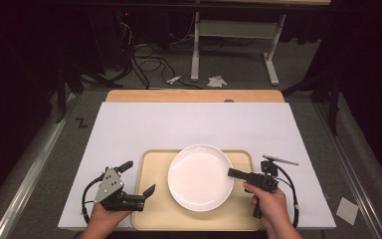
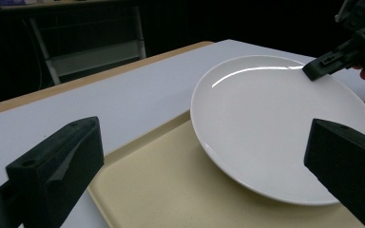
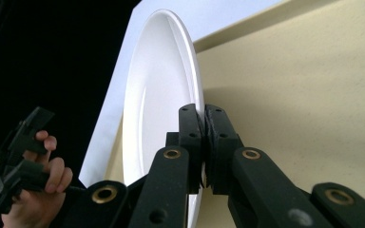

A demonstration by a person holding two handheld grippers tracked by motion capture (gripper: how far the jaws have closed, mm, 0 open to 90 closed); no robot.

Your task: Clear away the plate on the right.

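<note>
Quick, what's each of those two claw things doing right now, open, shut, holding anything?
Left gripper: open, holding nothing, beside the plate.
Right gripper: shut on the plate's rim.

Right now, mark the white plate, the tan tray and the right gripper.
white plate (image 1: 199,181), high view, bare middle of its dish.
tan tray (image 1: 154,199), high view, bare floor left of the plate.
right gripper (image 3: 203,124), right gripper view, where its shut jaws pinch the plate's rim.
</note>
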